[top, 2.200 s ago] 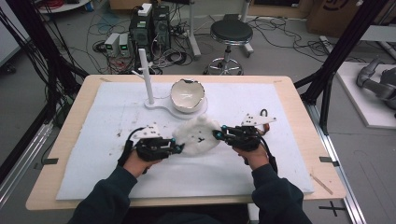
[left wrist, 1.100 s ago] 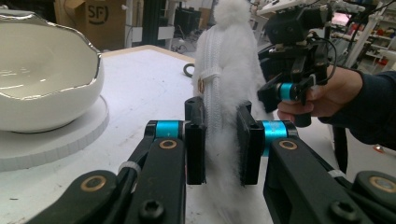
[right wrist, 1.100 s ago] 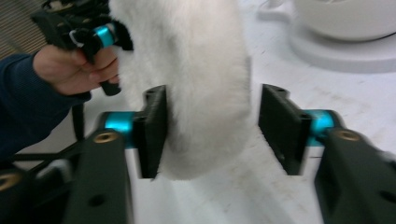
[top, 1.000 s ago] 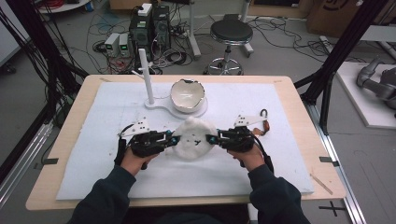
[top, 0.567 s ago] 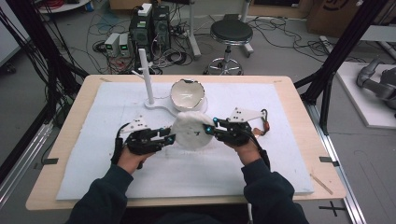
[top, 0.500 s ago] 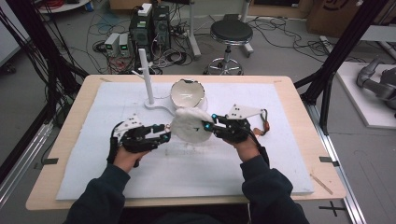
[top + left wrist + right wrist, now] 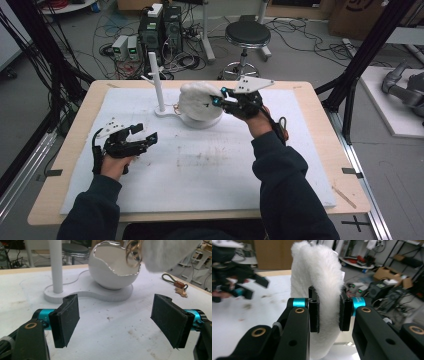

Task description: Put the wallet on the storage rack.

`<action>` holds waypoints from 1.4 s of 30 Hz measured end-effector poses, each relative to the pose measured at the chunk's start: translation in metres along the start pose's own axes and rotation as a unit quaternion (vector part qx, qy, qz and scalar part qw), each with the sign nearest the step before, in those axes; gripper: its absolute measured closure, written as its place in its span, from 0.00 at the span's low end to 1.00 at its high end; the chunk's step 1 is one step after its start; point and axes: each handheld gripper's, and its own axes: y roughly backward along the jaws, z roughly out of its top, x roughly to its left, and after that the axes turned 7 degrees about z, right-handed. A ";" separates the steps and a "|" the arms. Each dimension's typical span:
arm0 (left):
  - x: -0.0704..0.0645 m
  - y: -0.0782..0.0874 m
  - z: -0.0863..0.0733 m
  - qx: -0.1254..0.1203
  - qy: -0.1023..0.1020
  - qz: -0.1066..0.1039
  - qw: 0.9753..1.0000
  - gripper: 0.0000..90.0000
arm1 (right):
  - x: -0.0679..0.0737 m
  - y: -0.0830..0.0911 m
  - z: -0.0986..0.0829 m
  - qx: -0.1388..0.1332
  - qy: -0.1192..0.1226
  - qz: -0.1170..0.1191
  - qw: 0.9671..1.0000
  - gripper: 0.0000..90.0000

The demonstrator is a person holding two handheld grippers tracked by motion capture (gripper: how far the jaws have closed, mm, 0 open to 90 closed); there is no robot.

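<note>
Fluffy white cloth [image 7: 197, 100] is held just above the egg-shaped bowl [image 7: 113, 270], pinched at its edge by the right tongs [image 7: 329, 311]. It is judged light, soft and limp, best gripped on a bunched fold. The left tongs [image 7: 120, 320], well short of the bowl, are spread empty.

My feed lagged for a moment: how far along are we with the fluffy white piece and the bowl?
Done: the fluffy white piece is off the mat, pinched by the right gripper alone; the left gripper has let go and sits open over the white mat. In hand: the piece hangs over the egg-shaped bowl. Left: lowering it in and releasing, I would guess.
</note>
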 end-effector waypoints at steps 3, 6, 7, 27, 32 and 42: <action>0.003 0.002 0.000 0.000 0.007 0.003 1.000 0.25 | -0.011 -0.007 0.009 0.013 0.014 -0.016 1.000 0.85; 0.004 0.003 0.000 -0.002 0.008 0.003 1.000 0.25 | -0.022 -0.016 0.013 0.033 0.029 -0.036 0.998 0.85; 0.004 0.003 0.000 -0.002 0.007 0.004 1.000 0.25 | -0.026 -0.019 0.013 0.039 0.031 -0.040 0.998 0.85; 0.008 0.004 -0.003 -0.001 0.014 0.012 1.000 0.25 | -0.046 -0.079 -0.017 0.134 0.108 -0.040 0.984 0.85; 0.008 0.005 -0.004 0.002 0.016 0.011 1.000 0.25 | -0.048 -0.087 -0.030 0.160 0.117 -0.027 0.980 0.85; 0.008 0.005 -0.005 0.004 0.019 0.012 1.000 0.25 | -0.048 -0.078 -0.045 0.173 0.085 -0.009 0.981 0.79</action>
